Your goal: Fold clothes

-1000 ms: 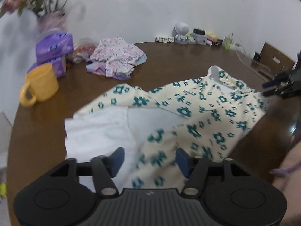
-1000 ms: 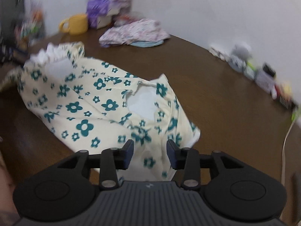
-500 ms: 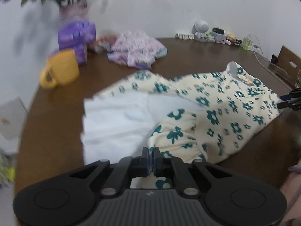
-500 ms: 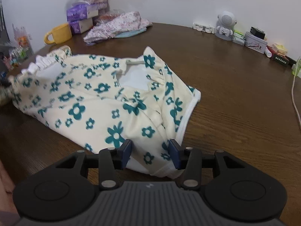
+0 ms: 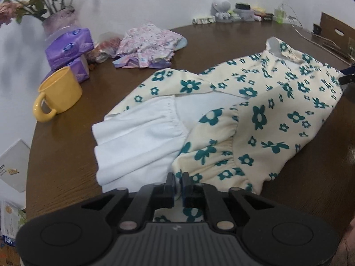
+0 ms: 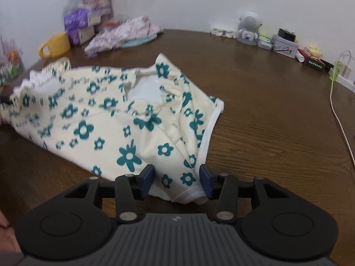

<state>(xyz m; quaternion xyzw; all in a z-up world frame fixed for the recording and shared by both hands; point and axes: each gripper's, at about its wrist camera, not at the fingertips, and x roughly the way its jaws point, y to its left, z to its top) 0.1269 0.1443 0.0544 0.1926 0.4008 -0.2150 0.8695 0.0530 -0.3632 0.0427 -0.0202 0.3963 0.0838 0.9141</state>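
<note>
A dark brown wood-grain counter (image 5: 217, 35) with a rounded edge is seen against a plain white wall (image 5: 144, 0). The middle of the counter is taken up by one cream dress with teal flowers (image 5: 273, 115), spread crumpled, its white lining (image 5: 137, 141) turned up at the left-wrist view's 9 o'clock side.

The left gripper (image 5: 176, 182) is closed on the hem of the dress at the view's 6 o'clock, cloth being pinched between its blue pads. The right gripper (image 6: 176, 180) is held apart, its two blue pads lying either side of the dress's white-edged corner (image 6: 208, 137) at 6 o'clock; no cloth is clamped there.

Toward 10 o'clock in the left-wrist view, one yellow mug (image 5: 58, 92) is stood just beside two stacked purple tissue packs (image 5: 70, 47), with one vase of pink flowers (image 5: 56, 21) behind them against the wall. At 11 o'clock a second garment, a pink floral piece (image 5: 147, 44), is left bunched, well apart from the dress. Along the wall at 1 o'clock a row of small items is lined up, among them one grey rounded figure (image 6: 249, 30) and one tin box (image 6: 285, 45). A white cable (image 6: 339, 119) is trailed across the counter at the right-wrist view's 3 o'clock. Nothing is set between either gripper and the dress.
</note>
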